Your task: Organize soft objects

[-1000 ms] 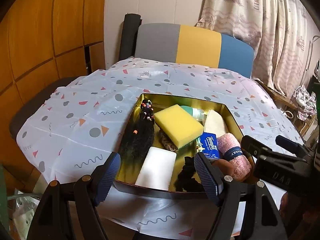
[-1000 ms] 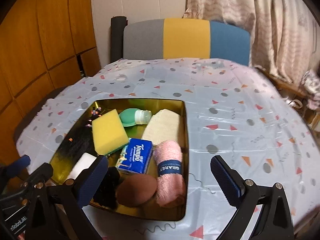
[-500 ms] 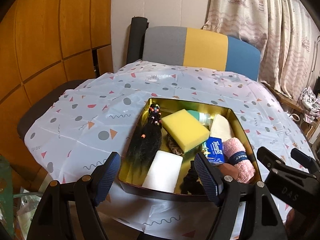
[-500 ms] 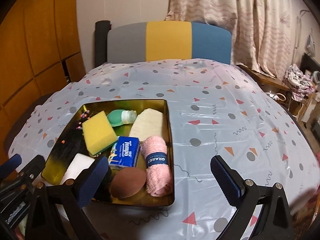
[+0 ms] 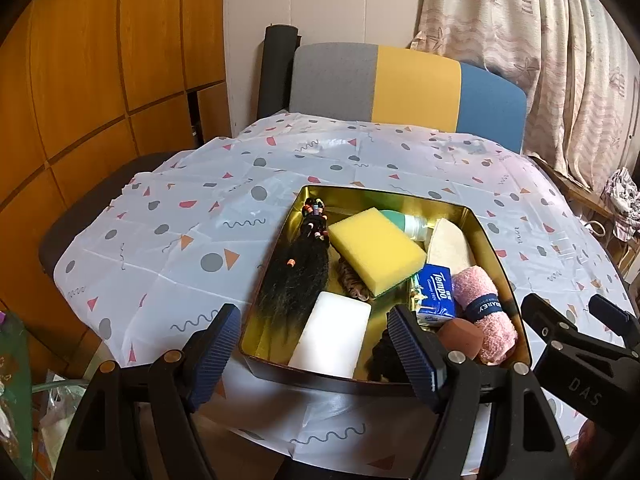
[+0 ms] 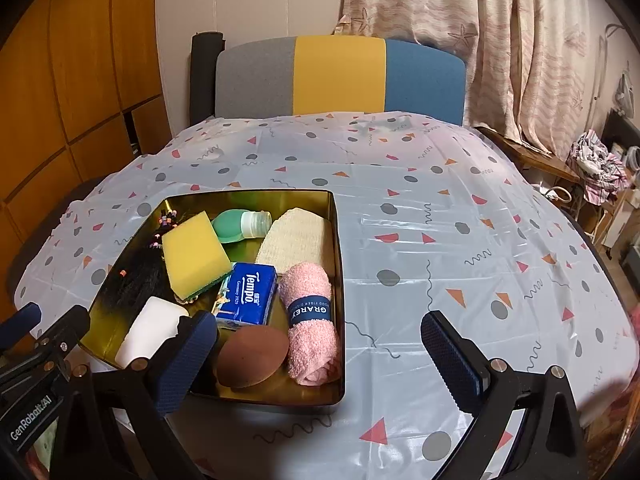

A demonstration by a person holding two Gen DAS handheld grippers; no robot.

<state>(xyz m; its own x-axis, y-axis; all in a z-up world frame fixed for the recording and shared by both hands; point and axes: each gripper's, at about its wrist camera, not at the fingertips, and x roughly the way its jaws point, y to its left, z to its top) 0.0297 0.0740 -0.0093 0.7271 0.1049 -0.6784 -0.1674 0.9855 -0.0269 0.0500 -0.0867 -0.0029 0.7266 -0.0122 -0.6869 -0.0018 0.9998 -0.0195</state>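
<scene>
A gold metal tin (image 5: 496,256) (image 6: 338,248) sits on the table's near left part. It holds a yellow sponge (image 5: 376,246) (image 6: 194,254), a white foam block (image 5: 332,334) (image 6: 150,330), a black braided hairpiece (image 5: 296,280), a blue Tempo tissue pack (image 6: 248,294), a rolled pink towel (image 6: 310,316), a brown makeup sponge (image 6: 252,356), a beige cloth (image 6: 294,238) and a green bottle (image 6: 240,224). My left gripper (image 5: 314,354) is open and empty before the tin's near edge. My right gripper (image 6: 316,364) is open and empty over the tin's near right corner.
A patterned plastic tablecloth (image 6: 460,240) covers the round table. A grey, yellow and blue chair back (image 6: 340,76) stands behind it. Wooden panels are on the left, a curtain (image 6: 500,40) on the right, and clutter at the far right (image 6: 600,164).
Both grippers have pulled back and up from the tin, so it looks smaller and more table shows. Both stay open and empty. The items in the tin have not moved.
</scene>
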